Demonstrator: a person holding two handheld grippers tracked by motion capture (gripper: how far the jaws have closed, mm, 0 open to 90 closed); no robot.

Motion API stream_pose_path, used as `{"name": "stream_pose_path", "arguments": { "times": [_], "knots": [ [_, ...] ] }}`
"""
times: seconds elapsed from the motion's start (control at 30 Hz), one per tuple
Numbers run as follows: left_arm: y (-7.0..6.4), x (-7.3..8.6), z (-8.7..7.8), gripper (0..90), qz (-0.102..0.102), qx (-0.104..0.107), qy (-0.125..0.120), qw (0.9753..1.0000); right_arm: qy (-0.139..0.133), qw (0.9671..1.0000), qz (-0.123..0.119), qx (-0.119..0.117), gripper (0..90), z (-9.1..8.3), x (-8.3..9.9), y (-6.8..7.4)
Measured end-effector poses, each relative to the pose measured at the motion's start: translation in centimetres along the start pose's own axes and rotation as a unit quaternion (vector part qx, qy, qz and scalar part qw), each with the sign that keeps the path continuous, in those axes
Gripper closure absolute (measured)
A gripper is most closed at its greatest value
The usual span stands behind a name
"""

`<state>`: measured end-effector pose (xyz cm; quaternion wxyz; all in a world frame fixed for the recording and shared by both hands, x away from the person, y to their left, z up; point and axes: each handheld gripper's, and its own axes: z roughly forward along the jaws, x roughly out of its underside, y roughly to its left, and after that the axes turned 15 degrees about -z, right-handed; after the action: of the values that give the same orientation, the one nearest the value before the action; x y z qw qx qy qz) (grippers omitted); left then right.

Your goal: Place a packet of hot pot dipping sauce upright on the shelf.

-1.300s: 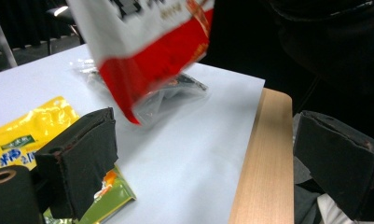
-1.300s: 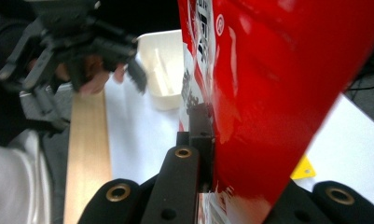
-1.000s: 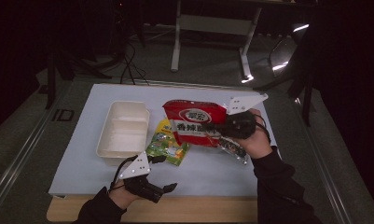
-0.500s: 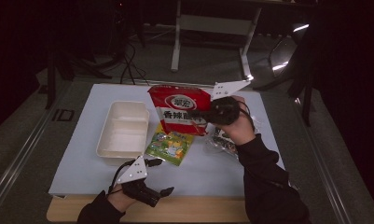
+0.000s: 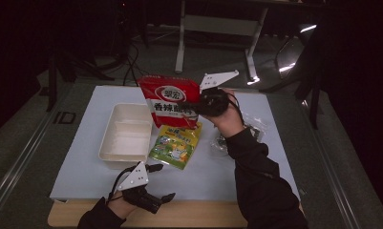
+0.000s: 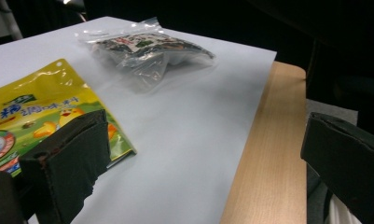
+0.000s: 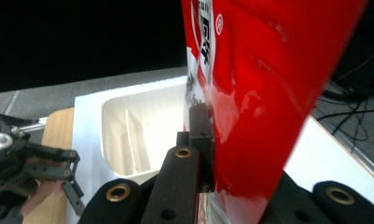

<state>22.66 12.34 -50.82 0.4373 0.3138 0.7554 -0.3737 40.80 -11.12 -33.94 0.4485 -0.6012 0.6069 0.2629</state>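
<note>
Red snack bag (image 5: 172, 101) is held upright in the air, clamped between the jaws of the right gripper (image 5: 201, 106), just above the far right corner of the white tray (image 5: 124, 138). Just right of the tray, a yellow-green packet (image 5: 175, 146) is seen flat on the table. Near the tray's front edge, the left gripper (image 5: 161, 182) is held with its jaws apart, nothing between them.
</note>
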Motion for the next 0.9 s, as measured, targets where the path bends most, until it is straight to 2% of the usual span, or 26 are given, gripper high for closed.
{"name": "stream_pose_path", "arguments": {
  "times": [0.33,0.67,0.73,0.9],
  "knots": [
    [0.1,0.4,-0.3,1.5,-0.002,-0.008,0.002,1.0000,-0.004,1.0000,0.008,-0.004,90.0,2.4,-0.4,-1.1],
    [0.2,0.8,-0.6,1.5,-0.007,-0.017,0.002,0.9998,-0.007,0.9999,0.009,-0.009,90.0,5.9,-1.2,-2.1],
    [0.2,0.8,-0.7,1.5,-0.007,-0.024,0.003,0.9997,-0.007,0.9999,0.005,-0.011,90.0,6.6,-1.4,-2.3],
    [0.3,0.9,-1.0,1.5,-0.009,-0.026,-0.003,0.9996,-0.006,0.9999,0.001,-0.015,90.0,8.3,-1.8,-2.4]
  ]
}}
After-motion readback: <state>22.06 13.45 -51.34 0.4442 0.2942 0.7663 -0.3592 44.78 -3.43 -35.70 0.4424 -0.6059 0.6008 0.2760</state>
